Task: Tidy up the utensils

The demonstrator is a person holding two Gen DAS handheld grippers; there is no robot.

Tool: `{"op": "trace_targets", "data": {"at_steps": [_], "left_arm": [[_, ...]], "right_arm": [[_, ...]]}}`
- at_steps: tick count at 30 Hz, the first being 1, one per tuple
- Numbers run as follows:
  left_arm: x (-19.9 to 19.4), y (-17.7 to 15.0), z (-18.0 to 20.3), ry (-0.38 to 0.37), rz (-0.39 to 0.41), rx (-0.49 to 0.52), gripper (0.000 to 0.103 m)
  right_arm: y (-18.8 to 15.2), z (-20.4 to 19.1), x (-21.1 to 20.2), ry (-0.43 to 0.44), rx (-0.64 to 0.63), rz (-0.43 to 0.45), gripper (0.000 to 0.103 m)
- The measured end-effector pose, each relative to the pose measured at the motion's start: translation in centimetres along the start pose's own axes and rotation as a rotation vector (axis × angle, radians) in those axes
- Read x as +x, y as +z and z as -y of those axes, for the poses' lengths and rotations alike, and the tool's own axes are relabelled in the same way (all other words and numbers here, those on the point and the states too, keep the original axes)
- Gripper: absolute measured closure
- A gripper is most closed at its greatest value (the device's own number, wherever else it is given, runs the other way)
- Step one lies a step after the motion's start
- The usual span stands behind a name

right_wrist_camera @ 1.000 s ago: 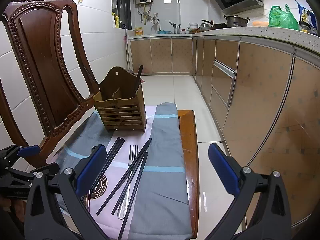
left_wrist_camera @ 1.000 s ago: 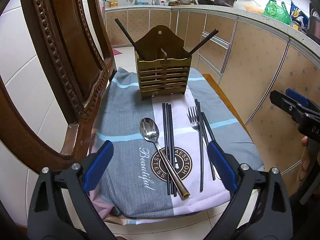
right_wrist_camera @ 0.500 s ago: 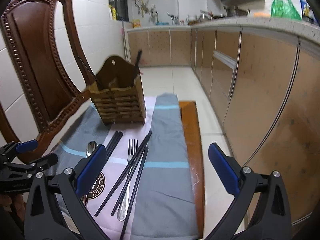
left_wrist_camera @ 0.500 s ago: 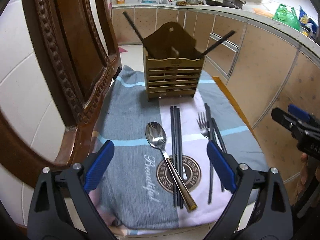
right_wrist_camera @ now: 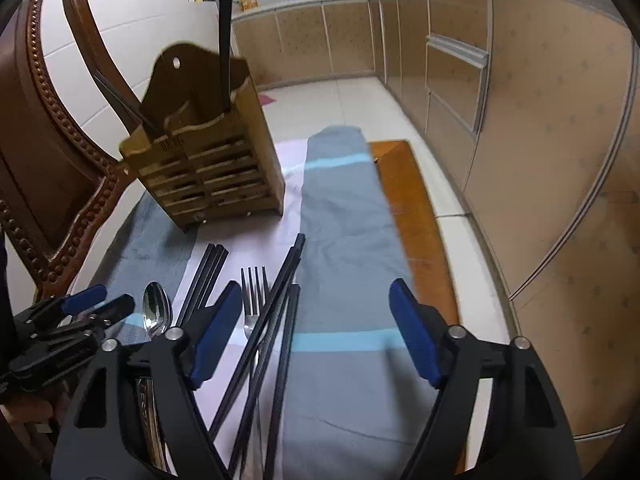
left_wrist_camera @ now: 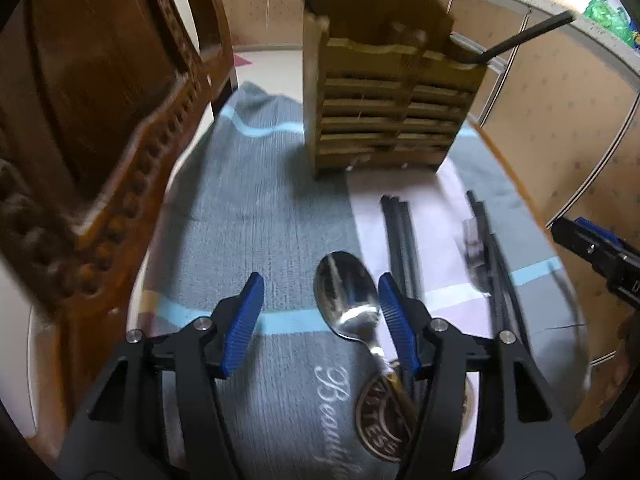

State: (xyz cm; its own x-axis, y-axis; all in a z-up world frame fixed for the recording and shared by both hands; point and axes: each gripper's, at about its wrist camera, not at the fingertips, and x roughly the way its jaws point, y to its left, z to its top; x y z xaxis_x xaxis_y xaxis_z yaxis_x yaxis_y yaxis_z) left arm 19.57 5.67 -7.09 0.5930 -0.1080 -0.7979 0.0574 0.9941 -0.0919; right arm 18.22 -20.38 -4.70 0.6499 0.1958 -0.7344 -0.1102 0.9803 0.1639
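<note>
The left hand-held gripper [left_wrist_camera: 318,322] is closing, pads apart, spoon [left_wrist_camera: 347,300] bowl between them at three o'clock. The right hand-held gripper [right_wrist_camera: 316,330] is closing over bare cloth [right_wrist_camera: 344,240], chopsticks [right_wrist_camera: 276,320] at nine o'clock

- Left wrist view looked steeply down, close over the spoon [left_wrist_camera: 347,296].
- Right wrist view faced the fork [right_wrist_camera: 253,294].
- Both covered the wooden holder [left_wrist_camera: 394,108].

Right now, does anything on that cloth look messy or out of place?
A little. On the cloth, the fork lies tangled under loose black chopsticks that cross it at an angle, while another set of chopsticks lies neatly together beside the spoon. Nothing looks spilled or broken.
</note>
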Motion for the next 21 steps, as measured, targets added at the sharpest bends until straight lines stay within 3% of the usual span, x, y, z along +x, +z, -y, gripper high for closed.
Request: {"op": "trace_targets", "data": {"at_steps": [14,17,19,21], "left_arm": [[3.7,0.4,-0.6,-0.066,-0.068,-0.001,0.056],[4.0,0.8,-1.0,-0.098,-0.067,-0.011,0.066],[4.1,1.1,-1.0,-0.122,-0.076,-0.008,0.081],[4.0,1.1,-0.7,-0.124,-0.078,0.011,0.085]], "right_arm": [[0.9,-1.3,4.7,-0.047,-0.014,-0.077,0.05],[1.1,-2.0,5.4,-0.06,-0.031,-0.08,0.055],[1.2,-2.2,5.9,-0.067,-0.038,-0.09,0.058],[1.2,-2.5,6.6,-0.073,-0.046,-0.103,0.063]]}}
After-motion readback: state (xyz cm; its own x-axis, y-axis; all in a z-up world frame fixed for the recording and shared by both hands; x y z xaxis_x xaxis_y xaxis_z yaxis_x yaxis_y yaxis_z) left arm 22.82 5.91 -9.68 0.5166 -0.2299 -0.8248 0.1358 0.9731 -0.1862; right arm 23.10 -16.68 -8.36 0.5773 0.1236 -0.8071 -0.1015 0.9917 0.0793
